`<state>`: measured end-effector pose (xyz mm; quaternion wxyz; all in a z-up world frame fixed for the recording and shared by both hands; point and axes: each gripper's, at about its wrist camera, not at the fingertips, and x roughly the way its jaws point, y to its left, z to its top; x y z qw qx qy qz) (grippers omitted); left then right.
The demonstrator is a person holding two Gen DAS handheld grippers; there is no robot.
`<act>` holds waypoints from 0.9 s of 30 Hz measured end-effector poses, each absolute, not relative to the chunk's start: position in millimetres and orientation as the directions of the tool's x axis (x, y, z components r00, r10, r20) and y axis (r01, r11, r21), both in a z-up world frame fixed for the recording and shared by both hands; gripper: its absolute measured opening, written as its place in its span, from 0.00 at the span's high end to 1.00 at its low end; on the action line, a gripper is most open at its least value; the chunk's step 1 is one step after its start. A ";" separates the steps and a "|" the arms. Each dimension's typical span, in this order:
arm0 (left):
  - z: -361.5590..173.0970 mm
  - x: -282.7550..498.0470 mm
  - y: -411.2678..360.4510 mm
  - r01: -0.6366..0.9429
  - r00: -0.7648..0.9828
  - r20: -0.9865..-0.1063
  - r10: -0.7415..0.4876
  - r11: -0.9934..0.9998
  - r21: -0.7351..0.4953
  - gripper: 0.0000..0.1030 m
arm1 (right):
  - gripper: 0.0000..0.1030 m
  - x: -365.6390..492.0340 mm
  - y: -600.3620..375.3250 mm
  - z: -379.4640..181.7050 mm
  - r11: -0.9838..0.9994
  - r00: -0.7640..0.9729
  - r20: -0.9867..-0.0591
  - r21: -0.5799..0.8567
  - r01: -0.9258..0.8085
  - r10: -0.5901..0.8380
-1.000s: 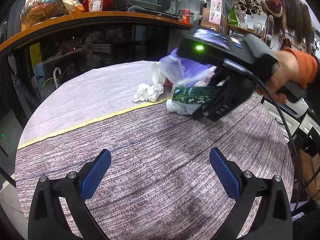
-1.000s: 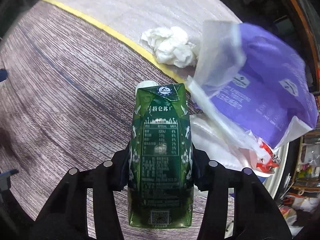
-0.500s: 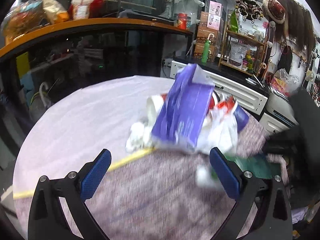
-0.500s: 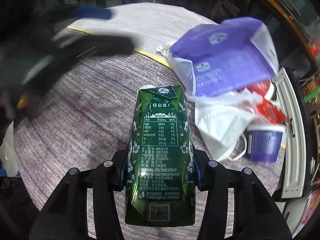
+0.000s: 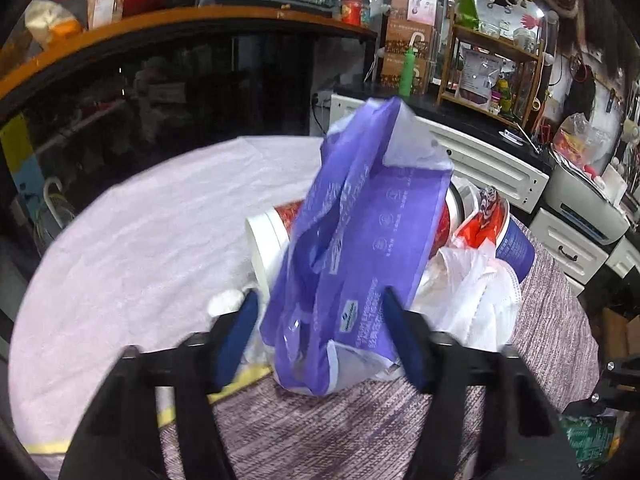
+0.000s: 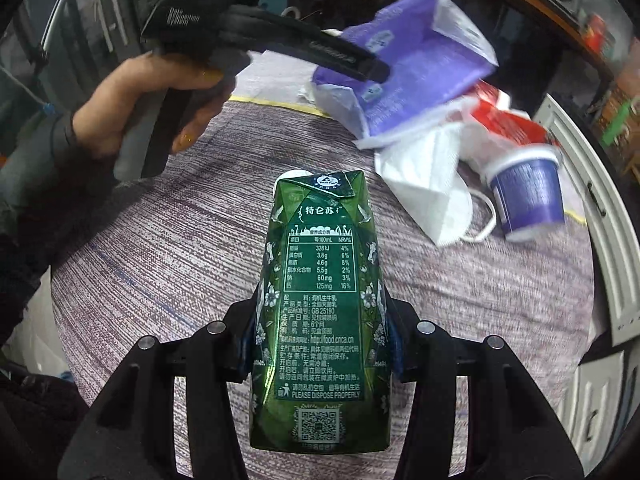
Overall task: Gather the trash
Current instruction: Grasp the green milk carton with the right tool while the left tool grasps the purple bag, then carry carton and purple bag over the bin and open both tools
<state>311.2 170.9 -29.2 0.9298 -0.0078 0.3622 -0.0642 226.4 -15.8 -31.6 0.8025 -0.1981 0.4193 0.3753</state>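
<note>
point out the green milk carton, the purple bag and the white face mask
green milk carton [image 6: 320, 300]: right wrist view, on its printed label
purple bag [image 5: 352, 264]: left wrist view, mid panel
white face mask [image 6: 424, 184]: right wrist view, its folded body

Left tongs [image 5: 320, 332] now narrowing around the purple bag [image 5: 352, 248], formerly wide over bare cloth.

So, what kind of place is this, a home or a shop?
Probably a small shop or a lived-in back room, though I cannot be sure. A long wooden counter holds jars, a wooden rack is crowded with packets and bottles, and the round table has a cloth cover.
</note>
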 end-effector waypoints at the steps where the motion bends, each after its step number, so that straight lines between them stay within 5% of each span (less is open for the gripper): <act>1: -31.1 308.6 170.7 0.114 0.727 -0.675 -0.128 0.991 -0.066 0.67 | 0.52 223.8 -11.5 -30.1 0.646 0.373 -0.815 0.002 -0.763 0.443; 3: -34.0 303.4 168.5 0.111 0.727 -0.677 -0.114 0.993 -0.048 0.81 | 0.52 219.7 -13.6 -25.9 0.663 0.396 -0.793 0.012 -0.749 0.462; 8: -32.3 283.9 164.6 0.101 0.753 -0.651 -0.093 0.995 -0.025 0.89 | 0.52 216.7 -34.3 -24.6 0.693 0.434 -0.743 0.056 -0.719 0.510; 27: 15.5 162.7 102.0 0.139 0.868 -0.462 -0.183 0.982 -0.129 0.89 | 0.52 178.6 -141.9 -39.5 0.821 0.603 -0.610 0.146 -0.552 0.514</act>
